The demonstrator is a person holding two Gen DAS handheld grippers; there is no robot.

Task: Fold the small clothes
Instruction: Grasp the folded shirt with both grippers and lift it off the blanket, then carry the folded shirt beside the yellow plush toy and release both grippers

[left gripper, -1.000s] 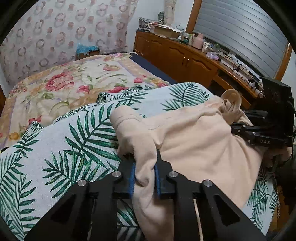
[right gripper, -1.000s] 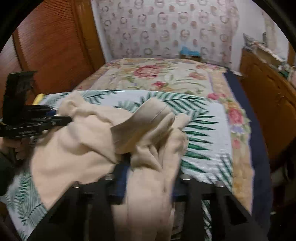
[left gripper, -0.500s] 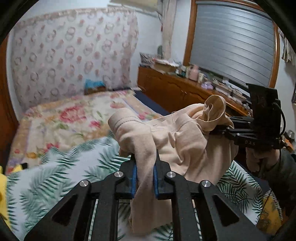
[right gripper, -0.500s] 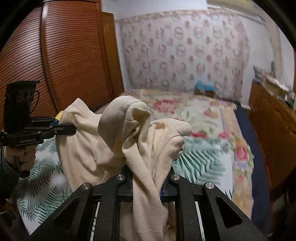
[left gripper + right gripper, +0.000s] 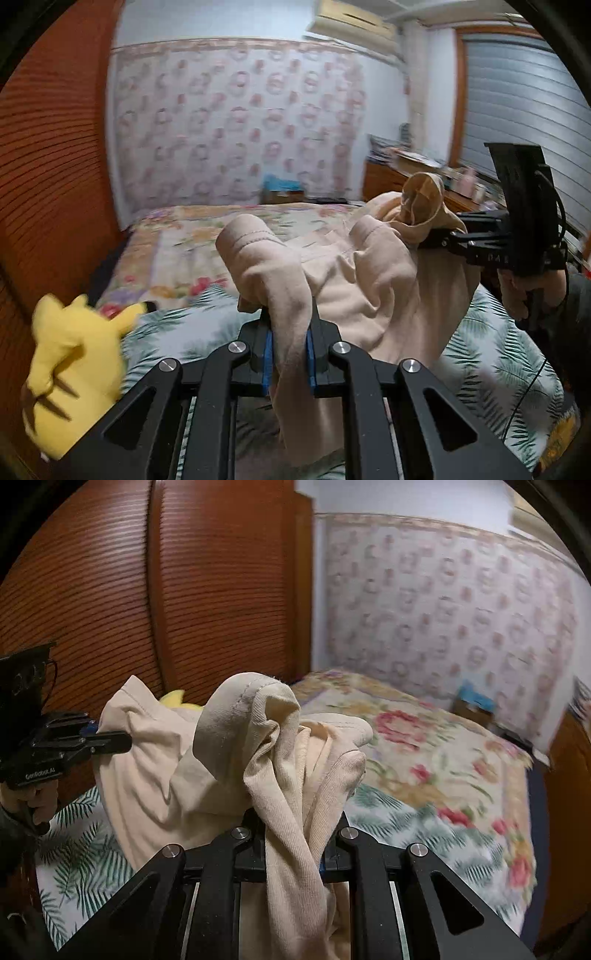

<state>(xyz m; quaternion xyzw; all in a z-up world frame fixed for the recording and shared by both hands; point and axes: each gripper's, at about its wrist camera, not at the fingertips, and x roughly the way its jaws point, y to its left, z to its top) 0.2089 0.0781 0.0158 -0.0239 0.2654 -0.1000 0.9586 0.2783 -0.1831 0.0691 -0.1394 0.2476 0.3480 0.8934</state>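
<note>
You are looking into a bedroom. The bed fills the middle, a floral cover on its far part and a palm-leaf cloth on the near part. A patterned fabric panel covers the far wall behind it. To your left stands a reddish slatted wooden wardrobe. To your right a cluttered wooden dresser runs under a grey shuttered window. An air conditioner is mounted high on the far wall.
</note>
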